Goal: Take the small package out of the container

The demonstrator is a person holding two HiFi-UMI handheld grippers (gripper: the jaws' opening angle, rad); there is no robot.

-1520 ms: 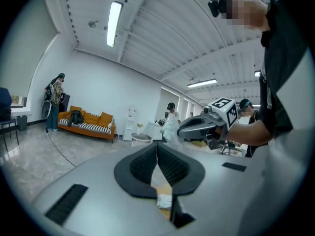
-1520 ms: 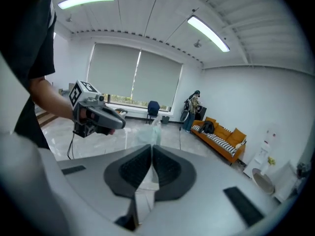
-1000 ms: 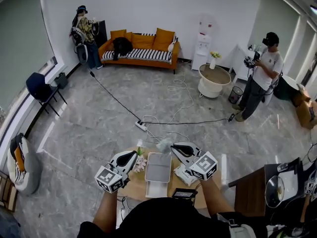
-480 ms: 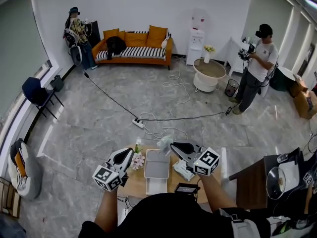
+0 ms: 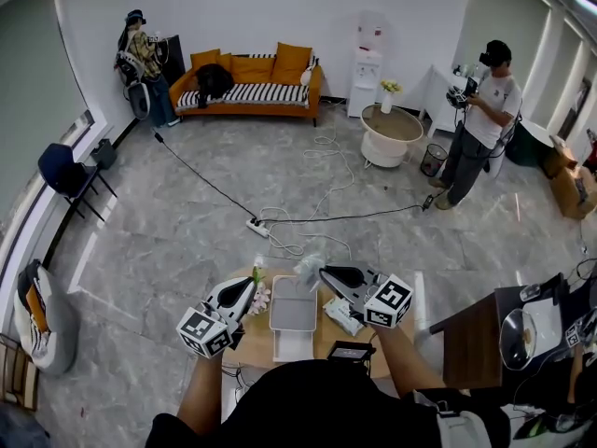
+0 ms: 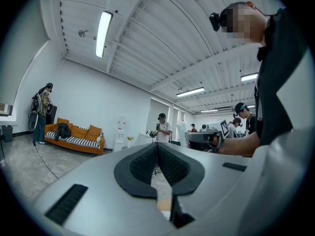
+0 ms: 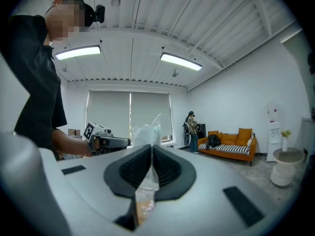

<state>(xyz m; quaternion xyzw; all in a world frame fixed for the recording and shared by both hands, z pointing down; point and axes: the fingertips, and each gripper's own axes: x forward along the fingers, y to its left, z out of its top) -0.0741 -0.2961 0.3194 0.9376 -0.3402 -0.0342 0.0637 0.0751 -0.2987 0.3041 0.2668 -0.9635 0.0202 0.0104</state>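
small package (image 7: pixel 146 130) tight between right gripper (image 7: pixel 151 149) fingers by the container (image 5: pixel 297 317); left gripper (image 6: pixel 157 149) fingers together, empty

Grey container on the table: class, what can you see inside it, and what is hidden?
In the head view the grey container looks bare inside. The small package hangs above its far edge, pinched in the right gripper fingers. The near end is too small to judge.

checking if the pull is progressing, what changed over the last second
Nothing clear has changed. The right gripper stays shut on the small package, lifted near the far end of the container; the left gripper stays shut and empty beside it. Only the head camera's framing shifted slightly.
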